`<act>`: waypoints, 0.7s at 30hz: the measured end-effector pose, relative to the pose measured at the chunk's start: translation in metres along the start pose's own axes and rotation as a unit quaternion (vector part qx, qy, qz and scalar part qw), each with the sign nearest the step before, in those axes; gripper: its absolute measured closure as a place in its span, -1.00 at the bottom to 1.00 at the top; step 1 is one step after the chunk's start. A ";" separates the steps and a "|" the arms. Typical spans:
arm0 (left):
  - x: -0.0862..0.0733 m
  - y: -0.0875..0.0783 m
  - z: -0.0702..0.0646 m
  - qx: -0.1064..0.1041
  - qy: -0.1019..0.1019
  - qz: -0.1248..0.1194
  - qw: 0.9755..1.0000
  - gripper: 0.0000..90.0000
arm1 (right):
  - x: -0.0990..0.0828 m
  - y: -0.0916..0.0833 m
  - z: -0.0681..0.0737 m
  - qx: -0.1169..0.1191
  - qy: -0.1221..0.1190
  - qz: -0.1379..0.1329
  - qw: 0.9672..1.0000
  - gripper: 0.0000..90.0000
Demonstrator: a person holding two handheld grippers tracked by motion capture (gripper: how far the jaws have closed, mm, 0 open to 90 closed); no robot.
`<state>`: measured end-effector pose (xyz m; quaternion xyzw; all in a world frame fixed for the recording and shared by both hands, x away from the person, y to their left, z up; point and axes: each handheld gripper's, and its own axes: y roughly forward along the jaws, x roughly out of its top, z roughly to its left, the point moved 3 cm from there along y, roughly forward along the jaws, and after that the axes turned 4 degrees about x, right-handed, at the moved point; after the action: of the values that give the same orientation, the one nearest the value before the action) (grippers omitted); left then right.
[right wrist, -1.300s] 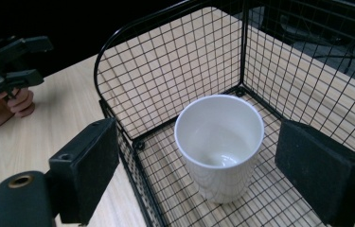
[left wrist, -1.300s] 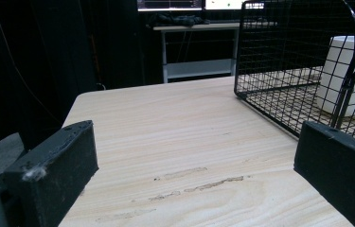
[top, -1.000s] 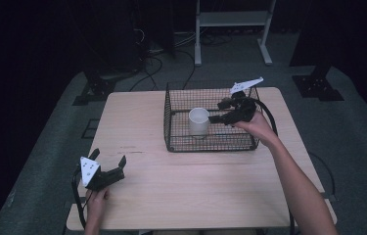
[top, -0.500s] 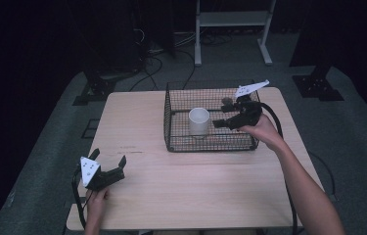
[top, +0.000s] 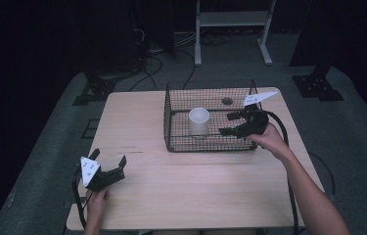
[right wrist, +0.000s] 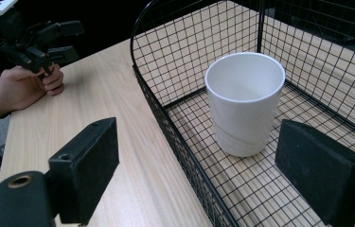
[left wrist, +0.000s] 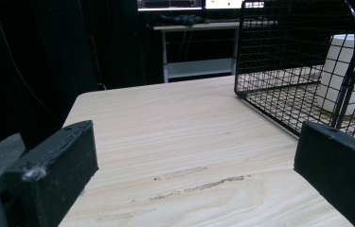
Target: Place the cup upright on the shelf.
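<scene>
Right gripper view: white cup (right wrist: 244,101), stiff, slick, breakable, I judge; my right hand-held gripper (right wrist: 213,170) empty, agape; grip its wall.

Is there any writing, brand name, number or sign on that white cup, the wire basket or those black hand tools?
None can be read.
The plain white cup bears no print.
The black wire basket carries no label.
The light wooden table shows only grain and scuff marks.
The grey three-cornered plate on the left gripper has small dark dots, not letters.
</scene>
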<state>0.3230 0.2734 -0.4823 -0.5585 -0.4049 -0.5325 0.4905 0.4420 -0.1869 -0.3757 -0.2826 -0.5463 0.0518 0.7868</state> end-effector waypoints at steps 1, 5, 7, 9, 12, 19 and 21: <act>0.000 0.000 0.000 0.000 0.001 0.000 1.000 -1.00 | -0.001 -0.001 0.001 -0.001 -0.001 0.000 1.000 -0.70; 0.000 0.000 0.000 0.000 0.000 0.000 1.000 -1.00 | -0.005 -0.006 0.006 0.001 -0.006 -0.004 1.000 -0.70; 0.000 0.000 0.000 0.000 0.000 0.000 1.000 -1.00 | -0.007 -0.008 0.007 0.001 -0.007 -0.007 1.000 -0.70; 0.000 0.000 0.000 0.000 0.000 0.000 1.000 -1.00 | -0.010 -0.010 0.008 0.000 -0.007 -0.007 1.000 -0.70; 0.000 0.000 0.000 0.000 0.001 0.000 1.000 -1.00 | -0.015 -0.012 0.009 -0.002 -0.005 -0.001 1.000 -0.70; 0.000 0.000 0.000 0.000 0.001 0.000 1.000 -1.00 | -0.025 -0.017 0.015 0.002 -0.007 -0.011 1.000 -0.70; 0.000 0.000 0.000 0.000 0.001 0.001 1.000 -1.00 | -0.028 -0.019 0.016 0.003 -0.006 -0.013 1.000 -0.70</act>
<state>0.3229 0.2733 -0.4823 -0.5583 -0.4041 -0.5328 0.4911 0.4127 -0.2079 -0.3851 -0.2728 -0.5549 0.0445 0.7847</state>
